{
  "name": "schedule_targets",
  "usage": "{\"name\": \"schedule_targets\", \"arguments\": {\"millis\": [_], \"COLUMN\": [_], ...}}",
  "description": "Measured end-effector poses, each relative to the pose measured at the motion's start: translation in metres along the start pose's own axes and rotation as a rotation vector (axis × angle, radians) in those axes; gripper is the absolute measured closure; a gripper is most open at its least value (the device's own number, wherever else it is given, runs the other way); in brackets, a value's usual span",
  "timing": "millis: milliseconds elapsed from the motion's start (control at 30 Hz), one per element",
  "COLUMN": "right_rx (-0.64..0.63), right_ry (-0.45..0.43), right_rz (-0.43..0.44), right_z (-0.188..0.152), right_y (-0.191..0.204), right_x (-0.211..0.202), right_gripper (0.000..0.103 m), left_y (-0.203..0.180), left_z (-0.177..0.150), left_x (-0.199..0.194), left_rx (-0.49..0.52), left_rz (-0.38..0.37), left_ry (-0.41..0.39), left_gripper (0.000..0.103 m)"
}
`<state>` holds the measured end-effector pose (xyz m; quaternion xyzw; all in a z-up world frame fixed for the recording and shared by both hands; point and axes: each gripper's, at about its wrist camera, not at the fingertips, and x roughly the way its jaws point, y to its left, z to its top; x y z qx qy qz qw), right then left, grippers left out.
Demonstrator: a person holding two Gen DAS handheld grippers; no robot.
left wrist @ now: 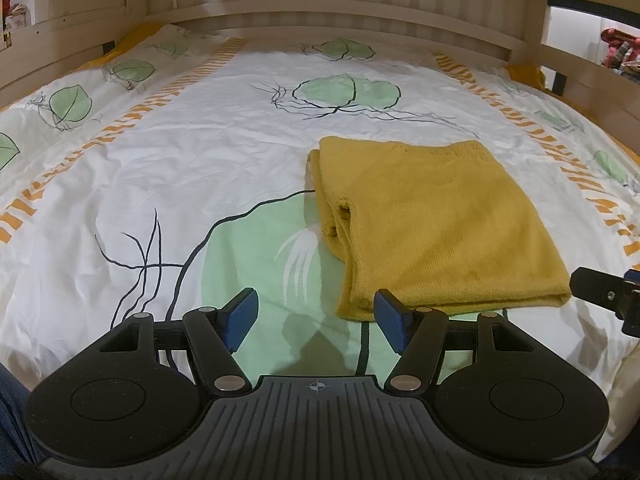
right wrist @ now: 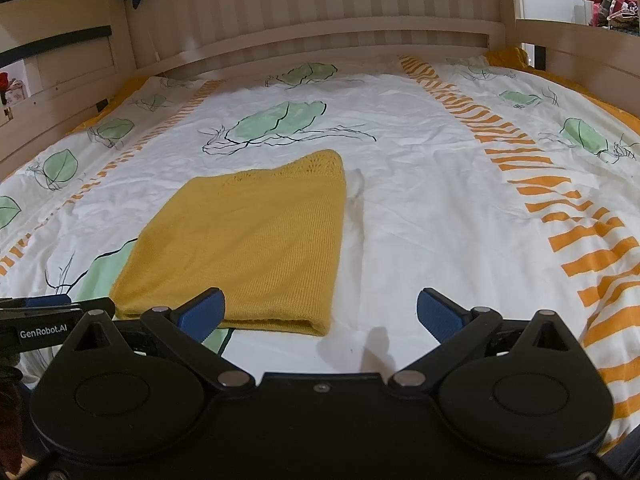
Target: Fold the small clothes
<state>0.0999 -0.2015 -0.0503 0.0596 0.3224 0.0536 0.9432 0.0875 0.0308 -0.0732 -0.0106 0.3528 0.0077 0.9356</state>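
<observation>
Knitwear position is governing the coming move: a mustard-yellow knitted garment (left wrist: 436,224) is lying folded on the leaf-print duvet cover (left wrist: 160,168), ahead of both grippers and between them. From the left gripper (left wrist: 316,322) it is sitting forward and to the right, with its near hem just beyond the right-side blue pad. From the right gripper (right wrist: 320,314) it is sitting forward and to the left, its near right corner falling inside the gap between the fingers. Neither hand is clearly nearer; both are hovering just short of the near hem.

The garment's long axis is running away from the grippers toward the slatted wooden bed frame (right wrist: 304,36). The near hem is lying roughly crosswise to both grippers.

Gripper state: the left gripper's jaws are standing well apart with nothing between the pads. The right gripper's jaws are likewise spread wide and are gripping nothing; neither is touching the fabric.

Garment condition: it is forming a compact, roughly rectangular packet of several layers. The stacked layer edges are showing along its left side in the left wrist view, where a loose inner fold is bulging slightly. An openwork band is running along the far edge. The top surface is lying flat and smooth. By this appearance, folding is looking largely complete.
</observation>
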Motion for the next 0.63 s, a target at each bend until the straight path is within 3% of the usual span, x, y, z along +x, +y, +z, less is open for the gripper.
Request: {"name": "schedule_targets", "arguments": {"millis": [633], "right_rx": [-0.004], "right_ry": [0.006], "right_rz": [0.0], "right_z": [-0.0019], "right_y": [0.0017], "right_x": [0.0013], "right_gripper": [0.001], "left_y": [0.0004], "left_z": [0.0], "left_x": [0.0], "left_rx": [-0.003], "left_rz": [-0.001], "left_ry": [0.001], "left_gripper": [0.041]}}
